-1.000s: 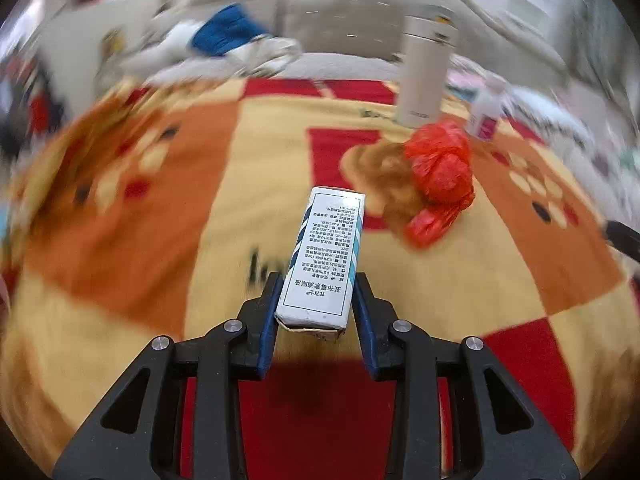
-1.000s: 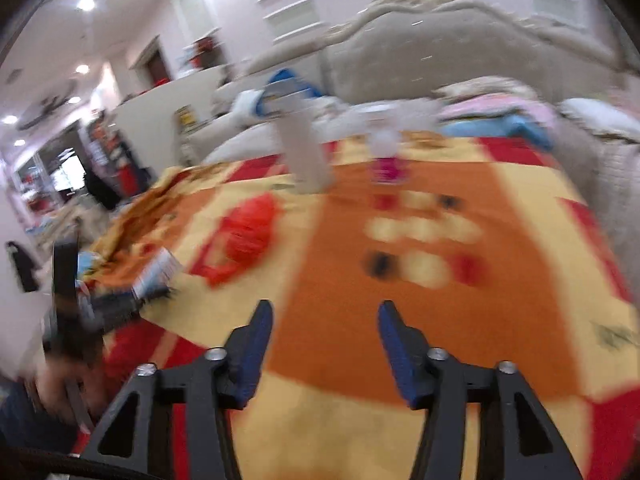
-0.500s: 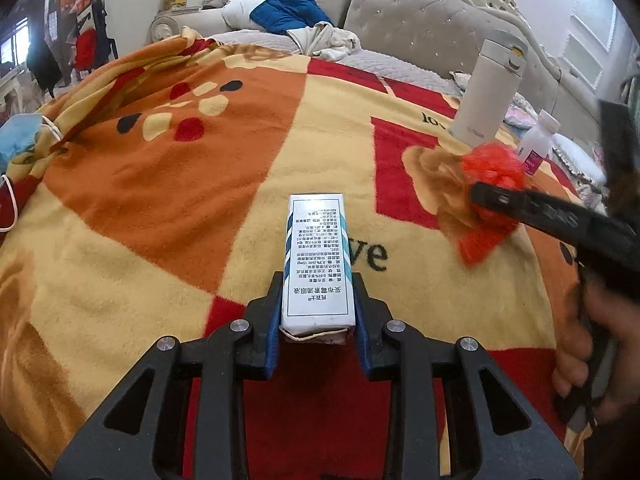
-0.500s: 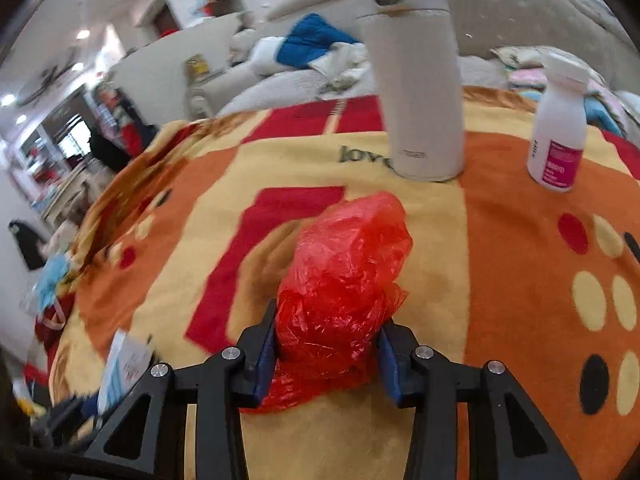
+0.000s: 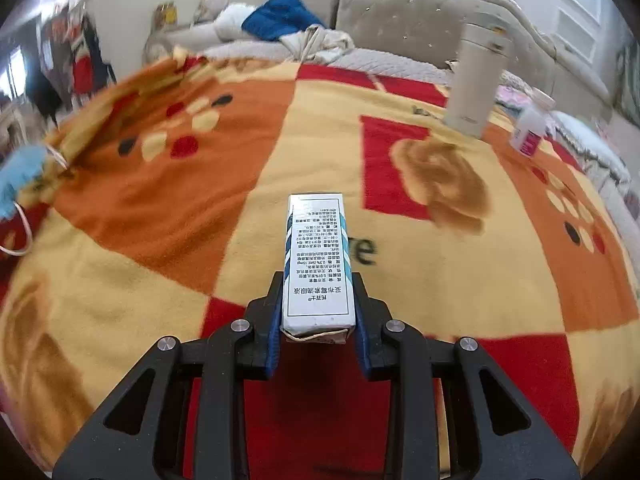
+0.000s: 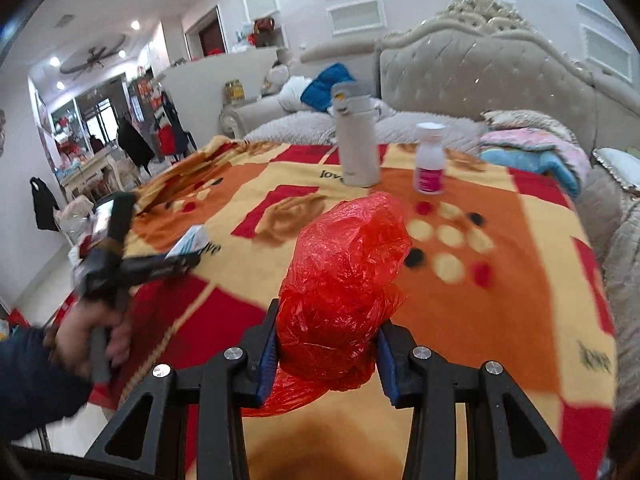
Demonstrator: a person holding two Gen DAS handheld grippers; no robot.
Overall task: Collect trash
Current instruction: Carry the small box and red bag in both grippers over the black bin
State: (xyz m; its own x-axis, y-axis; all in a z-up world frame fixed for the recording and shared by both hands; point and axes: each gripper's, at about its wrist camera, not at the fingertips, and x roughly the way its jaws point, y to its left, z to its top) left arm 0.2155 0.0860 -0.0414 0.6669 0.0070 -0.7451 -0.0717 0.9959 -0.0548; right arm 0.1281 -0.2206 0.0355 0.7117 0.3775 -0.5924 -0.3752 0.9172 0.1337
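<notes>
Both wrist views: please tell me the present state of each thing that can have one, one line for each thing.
Small box: held off the blanket in the left gripper, jaws shut on it.
Red plastic bag: crumpled, held in the right gripper, jaws shut on it.
White flask: upright on the blanket, lid on.
Small bottle: upright, capped.
Blue face mask: lying at the blanket's edge.

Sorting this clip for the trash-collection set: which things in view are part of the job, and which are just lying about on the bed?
Part of the job:
- small printed box, clamped in the left gripper
- red plastic bag, clamped in the right gripper

Just lying about:
- white flask
- small bottle with pink label
- blue face mask
- patterned blanket
</notes>
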